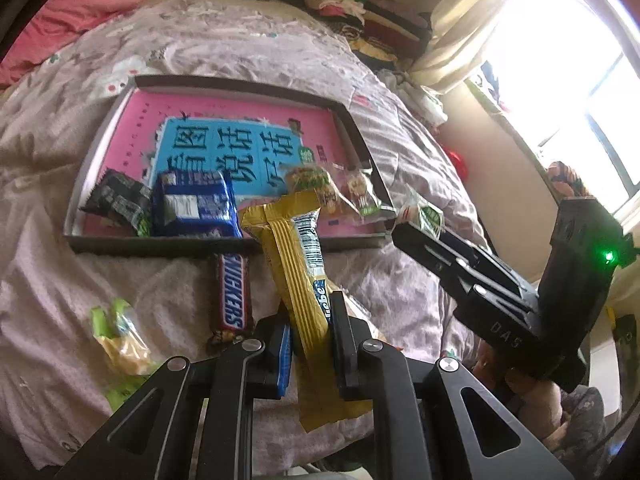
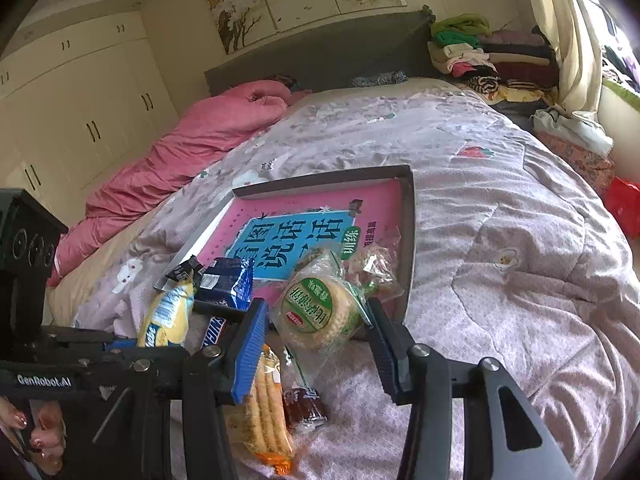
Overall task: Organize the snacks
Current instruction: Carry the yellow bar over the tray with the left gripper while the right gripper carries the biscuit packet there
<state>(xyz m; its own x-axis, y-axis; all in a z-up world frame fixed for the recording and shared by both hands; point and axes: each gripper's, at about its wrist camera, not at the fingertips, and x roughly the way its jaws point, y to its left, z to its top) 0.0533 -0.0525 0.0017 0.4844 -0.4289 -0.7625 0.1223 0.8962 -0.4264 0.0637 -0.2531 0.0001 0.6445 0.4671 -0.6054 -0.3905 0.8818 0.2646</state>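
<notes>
My left gripper is shut on a gold wrapped bar, which stands tilted above the bed. In the right wrist view the same bar shows at the left. My right gripper is shut on a round biscuit packet with a green label, held just in front of the tray's near right corner. The shallow tray has a pink book lying in it, with a black packet, a blue packet and clear packets along its near side. A Snickers bar lies on the quilt before the tray.
A green-yellow sweet packet lies on the quilt at the near left. A stick-biscuit packet and a dark red sweet lie under my right gripper. A pink duvet and folded clothes sit at the bed's far end.
</notes>
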